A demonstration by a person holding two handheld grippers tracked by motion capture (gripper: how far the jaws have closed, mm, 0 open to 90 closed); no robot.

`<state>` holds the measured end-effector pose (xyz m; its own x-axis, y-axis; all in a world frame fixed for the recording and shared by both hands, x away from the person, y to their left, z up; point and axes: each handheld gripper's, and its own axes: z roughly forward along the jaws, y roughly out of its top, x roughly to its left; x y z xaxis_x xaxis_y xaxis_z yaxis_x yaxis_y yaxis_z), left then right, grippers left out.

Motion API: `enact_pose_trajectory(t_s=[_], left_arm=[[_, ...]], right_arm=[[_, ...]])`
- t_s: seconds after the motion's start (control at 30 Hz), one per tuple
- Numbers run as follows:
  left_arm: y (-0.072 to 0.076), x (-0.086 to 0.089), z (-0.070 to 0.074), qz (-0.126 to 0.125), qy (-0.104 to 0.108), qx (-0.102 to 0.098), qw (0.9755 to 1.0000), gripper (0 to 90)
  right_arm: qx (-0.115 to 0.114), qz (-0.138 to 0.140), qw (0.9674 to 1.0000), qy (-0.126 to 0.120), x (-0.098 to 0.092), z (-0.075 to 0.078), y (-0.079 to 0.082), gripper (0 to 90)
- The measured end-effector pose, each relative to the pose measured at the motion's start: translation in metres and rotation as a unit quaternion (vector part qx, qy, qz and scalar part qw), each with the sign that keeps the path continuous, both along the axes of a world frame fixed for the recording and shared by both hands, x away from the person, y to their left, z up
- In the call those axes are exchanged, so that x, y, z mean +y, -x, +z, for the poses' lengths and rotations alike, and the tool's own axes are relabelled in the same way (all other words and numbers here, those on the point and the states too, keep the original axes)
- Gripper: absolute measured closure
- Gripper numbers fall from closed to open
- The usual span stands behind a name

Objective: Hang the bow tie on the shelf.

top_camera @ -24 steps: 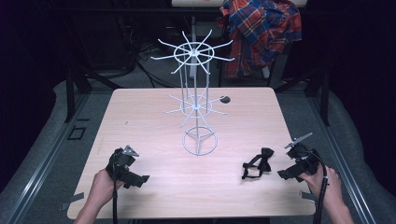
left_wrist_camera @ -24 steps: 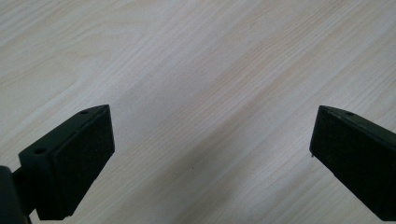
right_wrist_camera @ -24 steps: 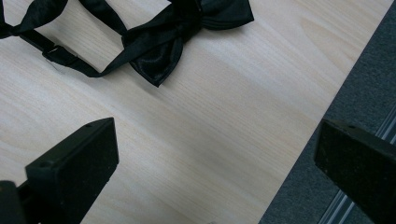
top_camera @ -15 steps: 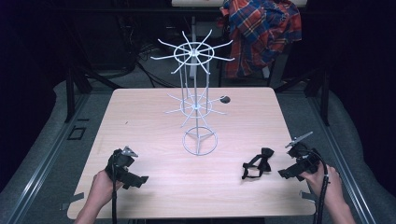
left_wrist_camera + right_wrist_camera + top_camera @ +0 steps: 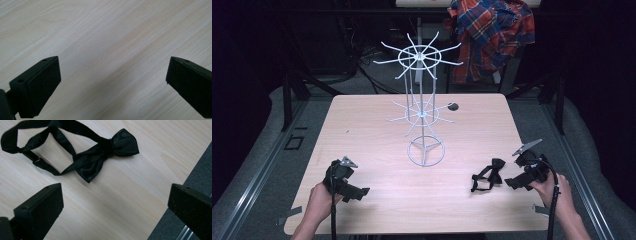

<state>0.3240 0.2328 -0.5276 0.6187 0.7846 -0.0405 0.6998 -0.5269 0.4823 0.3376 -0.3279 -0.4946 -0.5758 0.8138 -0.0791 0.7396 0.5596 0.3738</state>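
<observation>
A black bow tie (image 5: pixel 487 175) with its strap looped lies flat on the wooden table (image 5: pixel 377 125) at the front right. In the right gripper view the bow tie (image 5: pixel 100 150) sits just beyond the jaws, knot toward the table edge. My right gripper (image 5: pixel 513 182) is held low beside it, open and empty, jaws wide apart. My left gripper (image 5: pixel 357 192) rests at the front left, also open, with bare wood (image 5: pixel 112 62) between its jaws. A white wire display stand (image 5: pixel 422 100) with radiating hooks rises from the table's middle.
A small dark round object (image 5: pixel 453 106) lies behind the stand. A plaid shirt (image 5: pixel 492 35) hangs beyond the table's far edge. The table's right edge and grey floor (image 5: pixel 200 177) lie close to my right gripper.
My right gripper has shifted slightly nearer the front edge. The left gripper and the bow tie have stayed still.
</observation>
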Motion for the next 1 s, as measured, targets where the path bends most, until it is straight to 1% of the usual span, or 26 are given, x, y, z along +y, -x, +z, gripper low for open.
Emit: enact_pose_trajectory(t_s=[0.03, 0.07, 0.2, 0.23, 0.27, 0.33, 0.4, 0.43, 0.47, 0.5, 0.53, 0.6, 0.63, 0.7, 0.73, 0.8, 0.83, 0.87, 0.9, 0.93, 0.97, 1.0], left_arm=[[0.0, 0.001, 0.001, 0.0, 0.0, 0.0, 1.0, 0.0], [0.0, 0.001, 0.002, 0.0, -0.001, -0.001, 1.0, 0.0], [0.002, 0.001, 0.003, -0.001, 0.0, -0.009, 1.0, 0.0], [0.002, 0.001, 0.004, -0.002, -0.002, -0.009, 1.0, 0.0], [0.002, 0.001, 0.004, -0.002, -0.003, -0.009, 1.0, 0.0], [0.003, 0.001, 0.004, -0.001, -0.005, -0.009, 0.9999, 0.0], [0.003, 0.001, 0.005, -0.001, -0.007, -0.011, 0.9999, 0.0], [0.003, 0.001, 0.005, -0.002, -0.008, -0.011, 0.9999, 0.0], [0.004, 0.001, 0.005, -0.002, -0.009, -0.011, 0.9999, 0.0], [0.004, 0.001, 0.006, -0.001, -0.007, -0.012, 0.9999, 0.0], [0.004, 0.002, 0.006, -0.001, -0.008, -0.014, 0.9999, 0.0], [0.004, 0.003, 0.006, -0.001, -0.007, -0.014, 0.9999, 0.0], [0.004, 0.003, 0.006, -0.001, -0.007, -0.014, 0.9999, 0.0], [0.004, 0.002, 0.006, -0.002, -0.006, -0.012, 0.9999, 0.0], [0.004, 0.002, 0.006, -0.002, -0.008, -0.015, 0.9999, 0.0], [0.005, 0.003, 0.006, -0.003, -0.003, -0.015, 0.9999, 0.0], [0.005, 0.003, 0.006, -0.004, -0.002, -0.015, 0.9999, 0.0], [0.006, 0.004, 0.006, -0.003, -0.002, -0.015, 0.9999, 0.0], [0.006, 0.005, 0.006, -0.002, -0.001, -0.014, 0.9999, 0.0], [0.006, 0.006, 0.006, -0.001, -0.001, -0.015, 0.9999, 0.0], [0.006, 0.006, 0.007, 0.0, 0.0, -0.016, 0.9999, 0.0], [0.006, 0.006, 0.007, 0.0, 0.001, -0.017, 0.9999, 0.0]], right_arm=[[-0.003, 0.001, 1.0, -0.003, 0.0, 0.0, 0.0, 0.0], [-0.005, 0.0, 0.9999, -0.014, 0.001, 0.001, 0.0, 0.0], [-0.014, 0.015, 0.9997, -0.014, 0.008, 0.001, -0.001, 0.0], [-0.014, 0.018, 0.9997, -0.008, 0.01, 0.001, -0.001, 0.0], [-0.016, 0.02, 0.9996, -0.009, 0.012, 0.001, -0.002, 0.0], [-0.026, 0.026, 0.9993, 0.001, 0.017, 0.0, -0.002, 1.1], [-0.029, 0.03, 0.9991, 0.01, 0.021, -0.001, -0.003, 8.5], [-0.033, 0.038, 0.9986, 0.014, 0.024, -0.002, -0.002, 11.7], [-0.033, 0.041, 0.9985, 0.014, 0.026, -0.003, -0.002, 12.0], [-0.037, 0.043, 0.9982, 0.019, 0.028, -0.004, -0.002, 12.4], [-0.039, 0.043, 0.9981, 0.022, 0.029, -0.004, -0.002, 13.1], [-0.042, 0.044, 0.9979, 0.019, 0.032, -0.006, -0.004, 13.7], [-0.045, 0.045, 0.9977, 0.022, 0.033, -0.006, -0.005, 14.9], [-0.047, 0.042, 0.9976, 0.029, 0.037, -0.008, -0.006, 21.1], [-0.048, 0.041, 0.9975, 0.031, 0.038, -0.01, -0.006, 21.5], [-0.042, 0.036, 0.998, 0.029, 0.039, -0.014, -0.008, 21.6], [-0.034, 0.04, 0.9981, 0.032, 0.039, -0.015, -0.009, 21.4], [-0.035, 0.037, 0.9982, 0.032, 0.04, -0.017, -0.01, 21.2], [-0.034, 0.036, 0.9979, 0.041, 0.041, -0.018, -0.011, 20.5], [-0.039, 0.031, 0.9984, 0.027, 0.042, -0.02, -0.011, 20.0], [-0.037, 0.034, 0.9983, 0.029, 0.042, -0.019, -0.012, 18.7], [-0.043, 0.028, 0.9985, 0.021, 0.043, -0.02, -0.013, 17.1]])
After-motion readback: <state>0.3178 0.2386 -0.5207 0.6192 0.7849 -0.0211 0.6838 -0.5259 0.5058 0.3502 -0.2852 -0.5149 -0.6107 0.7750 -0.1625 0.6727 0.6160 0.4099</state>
